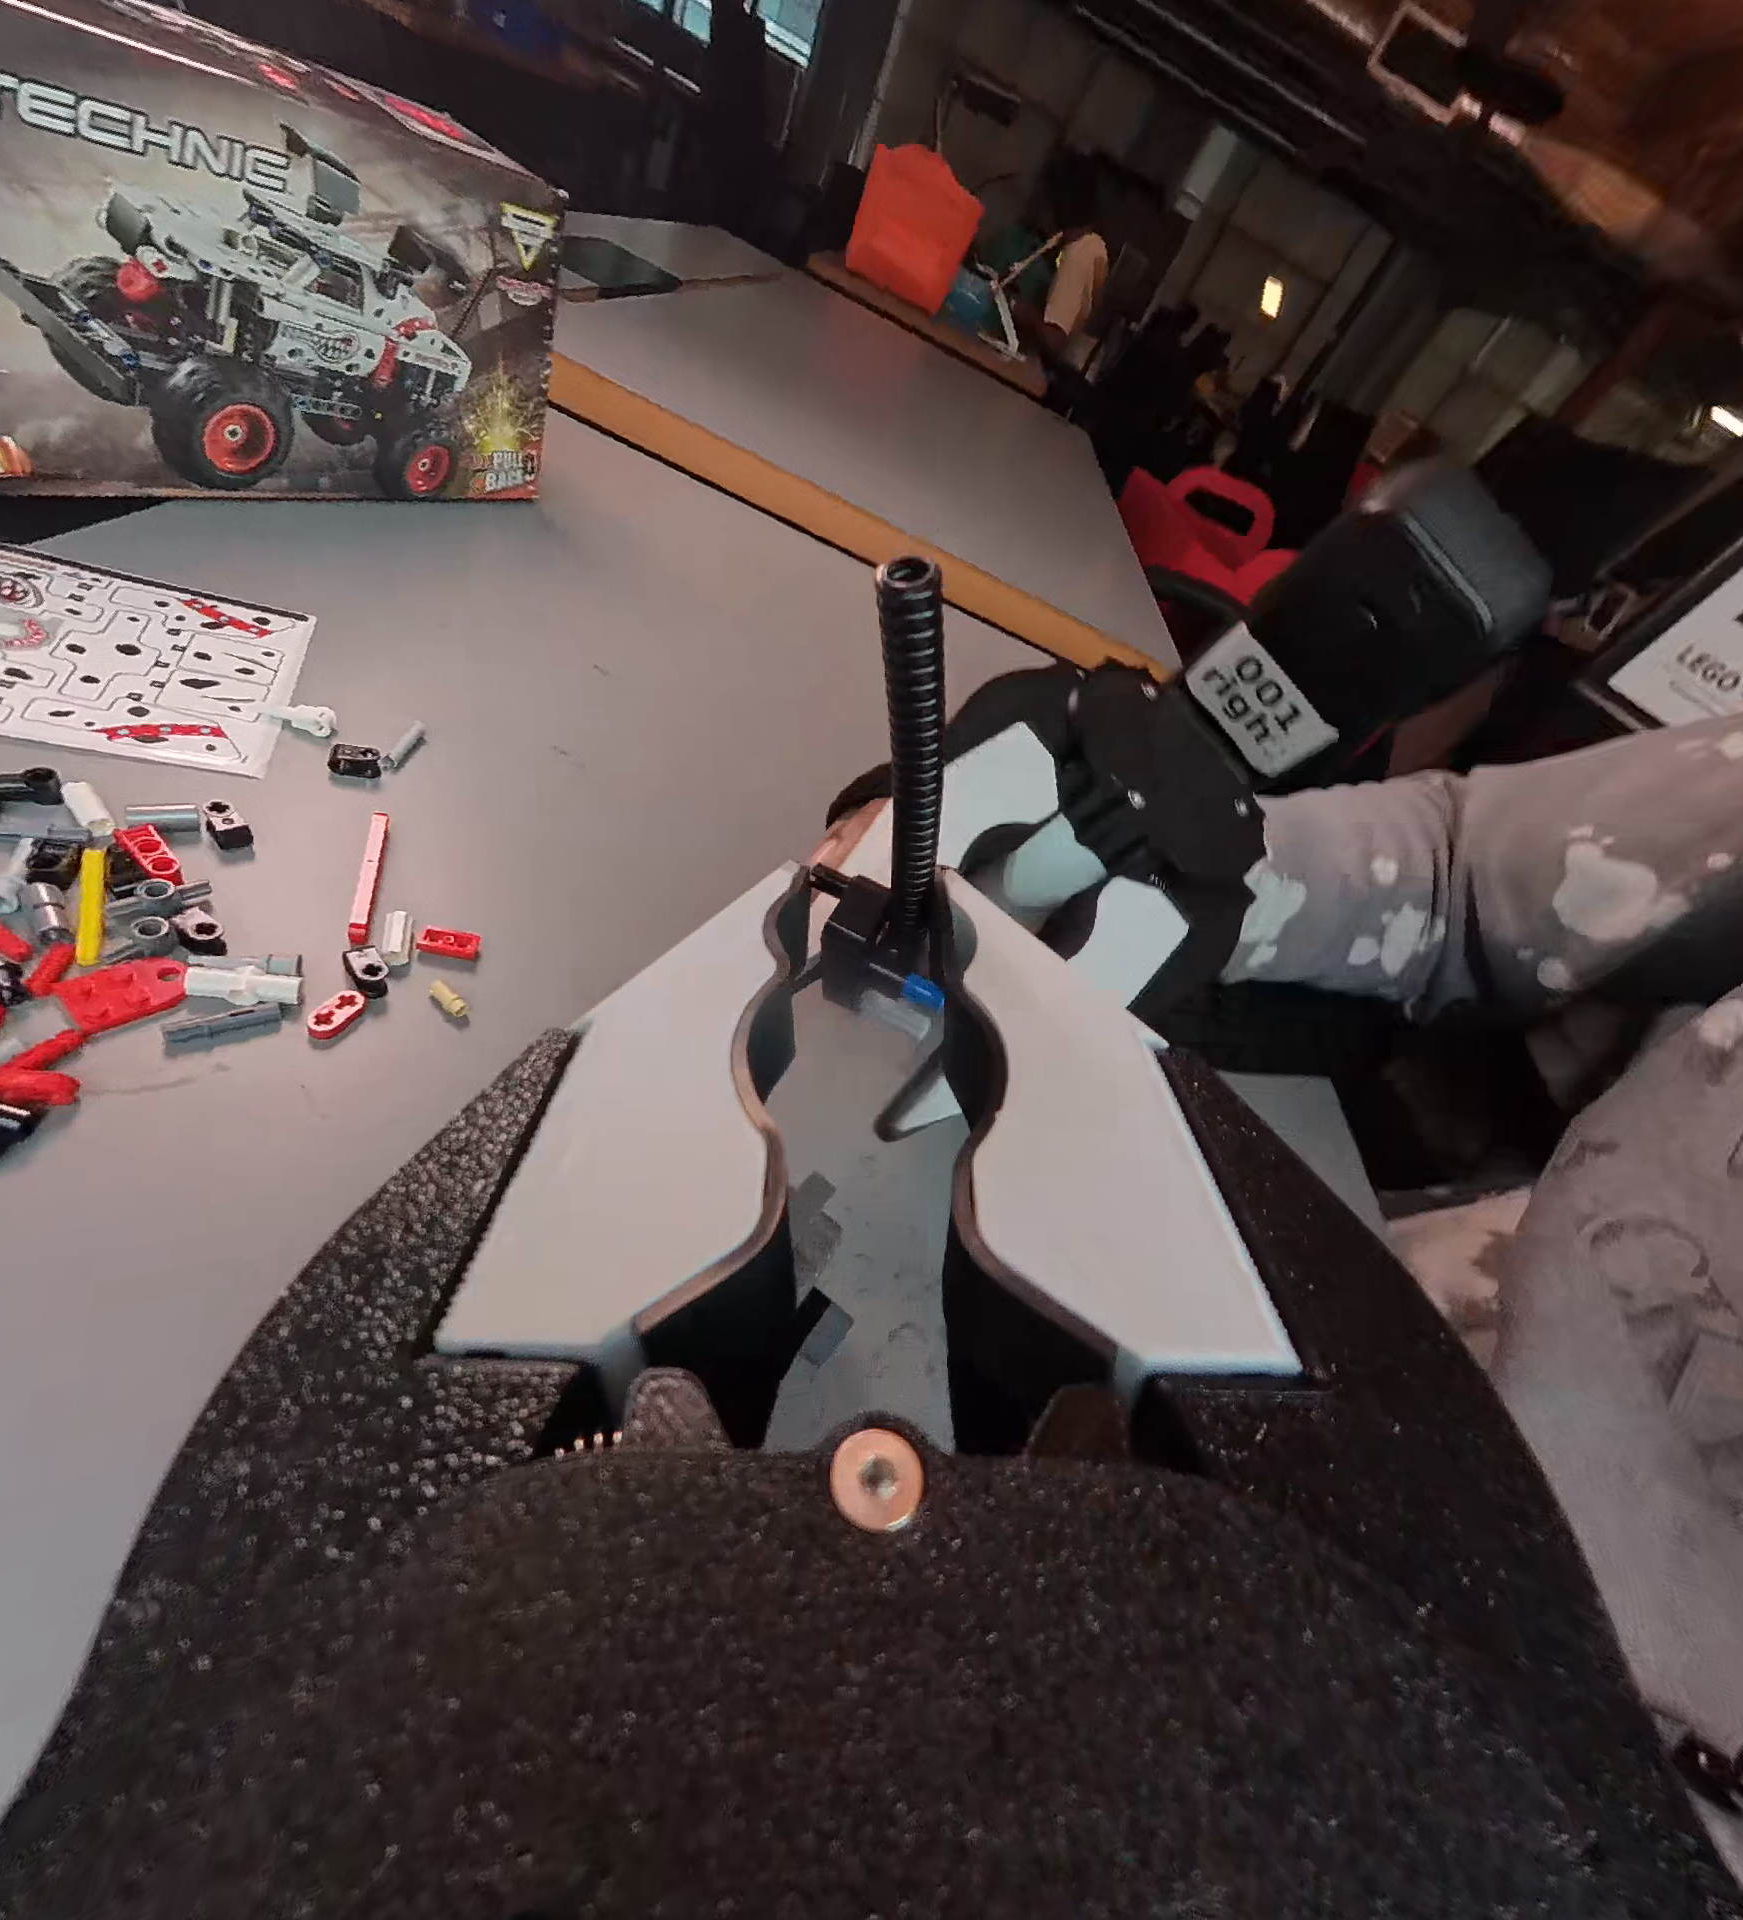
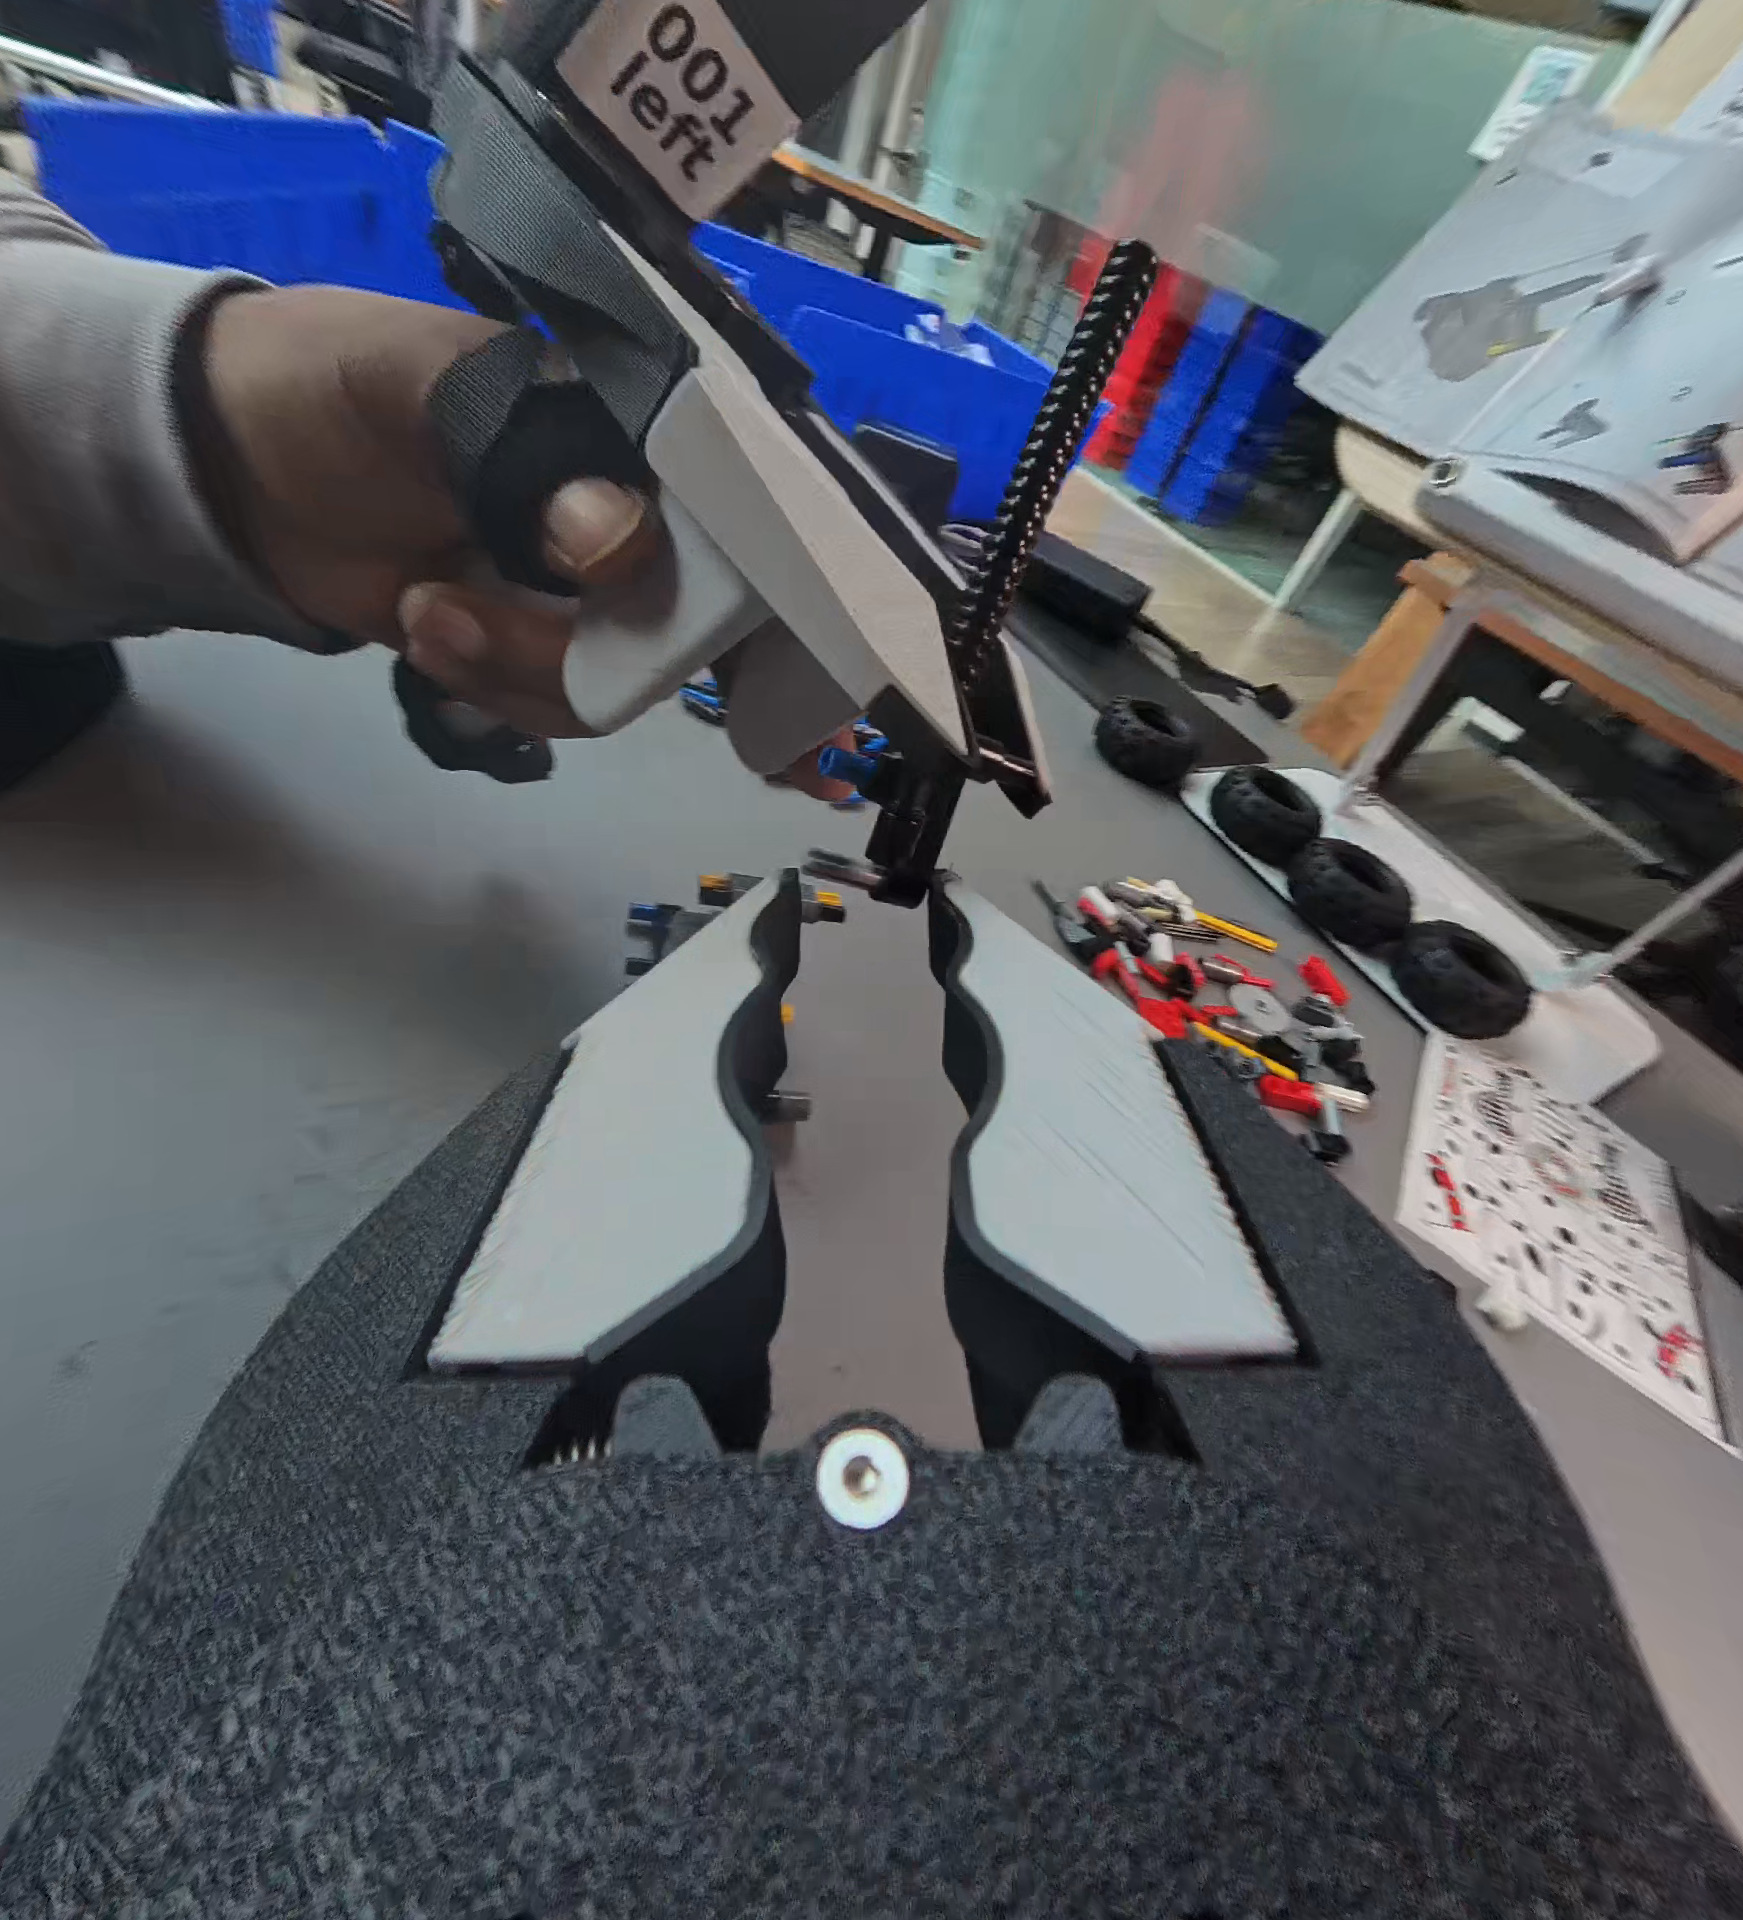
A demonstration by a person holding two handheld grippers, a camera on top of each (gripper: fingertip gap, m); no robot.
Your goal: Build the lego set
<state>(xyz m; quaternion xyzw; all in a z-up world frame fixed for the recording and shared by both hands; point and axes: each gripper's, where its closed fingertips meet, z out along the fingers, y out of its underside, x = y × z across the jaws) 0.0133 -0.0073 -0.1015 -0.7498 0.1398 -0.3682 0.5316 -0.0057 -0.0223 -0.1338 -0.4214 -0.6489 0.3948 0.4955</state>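
Left gripper [image 1: 872, 935]: clamped on a small black assembly [image 1: 862, 940] with a ribbed black hose [image 1: 911, 748] rising upright and a blue pin [image 1: 921, 992] at its side, held above the grey bench [image 1: 638, 665]. Right gripper [image 2: 867, 894]: fingers apart, tips just beside the assembly's lower end. Loose parts [image 1: 119, 914], sticker sheet [image 1: 88, 649], box [image 1: 223, 301]: on bench, left. Four tyres [image 2: 1350, 894]: beside the parts.
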